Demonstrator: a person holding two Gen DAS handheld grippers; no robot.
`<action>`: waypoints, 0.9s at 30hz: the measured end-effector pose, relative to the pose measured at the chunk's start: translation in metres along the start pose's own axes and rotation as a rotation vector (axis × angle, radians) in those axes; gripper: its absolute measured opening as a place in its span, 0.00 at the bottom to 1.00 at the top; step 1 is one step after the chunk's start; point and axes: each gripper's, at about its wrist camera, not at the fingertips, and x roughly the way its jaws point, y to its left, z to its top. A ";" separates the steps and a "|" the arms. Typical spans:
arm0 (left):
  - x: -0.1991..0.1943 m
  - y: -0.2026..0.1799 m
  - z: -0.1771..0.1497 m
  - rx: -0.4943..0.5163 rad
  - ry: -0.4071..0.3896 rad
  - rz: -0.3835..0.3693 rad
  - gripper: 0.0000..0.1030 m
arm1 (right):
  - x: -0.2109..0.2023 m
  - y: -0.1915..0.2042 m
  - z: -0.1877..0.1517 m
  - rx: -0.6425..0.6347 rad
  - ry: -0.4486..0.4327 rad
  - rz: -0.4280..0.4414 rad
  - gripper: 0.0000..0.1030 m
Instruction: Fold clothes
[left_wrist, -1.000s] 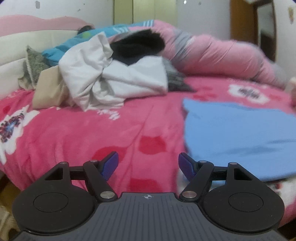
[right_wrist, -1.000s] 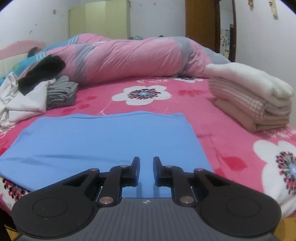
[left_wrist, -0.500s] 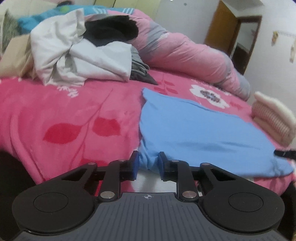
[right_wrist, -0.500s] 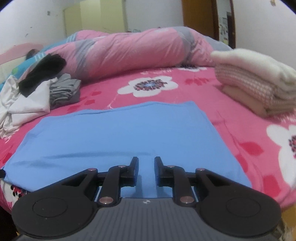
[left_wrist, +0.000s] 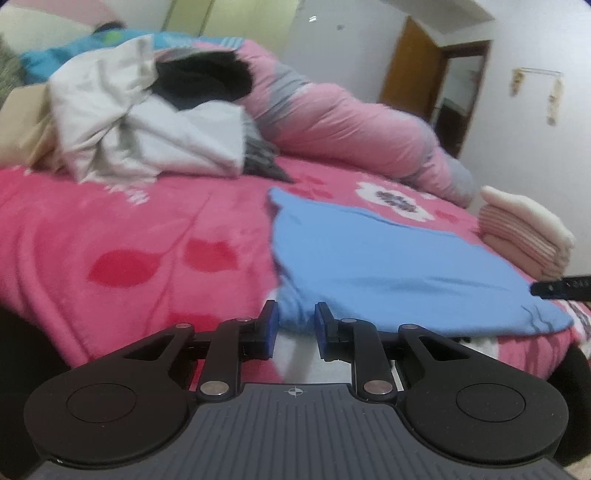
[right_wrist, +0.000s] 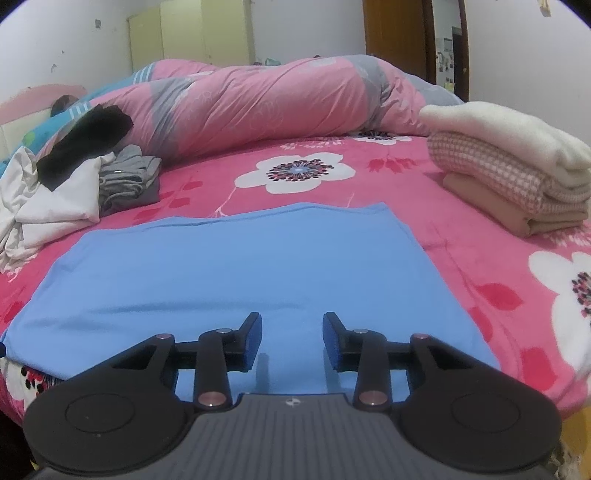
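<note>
One pink floral blanket (right_wrist: 480, 236) covering the bed, yellow wardrobe (right_wrist: 184, 33) behind, left gripper (left_wrist: 295, 325), spread a second ago, closing onto blue cloth (left_wrist: 388, 266) corner, right gripper (right_wrist: 291, 338) opening above it.

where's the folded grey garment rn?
In the right wrist view the folded grey garment sits far left on the pink floral bedspread, touching the crumpled white clothes pile, just before the rolled pink quilt.

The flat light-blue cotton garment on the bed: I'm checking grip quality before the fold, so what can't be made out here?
- Left wrist view: motion blur; whether the left gripper, jaws closing, pinches the light-blue garment corner is unclear.
- Right wrist view: the garment's near hem is hidden behind the right gripper, jaws opening with nothing pinched.
- Left wrist view: folded cream and pink stack cut by the edge.
</note>
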 end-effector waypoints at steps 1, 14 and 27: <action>0.000 0.000 0.000 0.009 -0.001 0.002 0.06 | 0.000 0.000 0.000 0.002 0.001 -0.003 0.38; -0.001 0.046 -0.007 -0.200 0.099 -0.026 0.00 | 0.004 -0.005 -0.003 0.026 0.004 -0.019 0.39; -0.011 -0.003 0.039 -0.075 0.009 -0.024 0.35 | 0.002 -0.007 -0.007 0.013 -0.026 0.029 0.39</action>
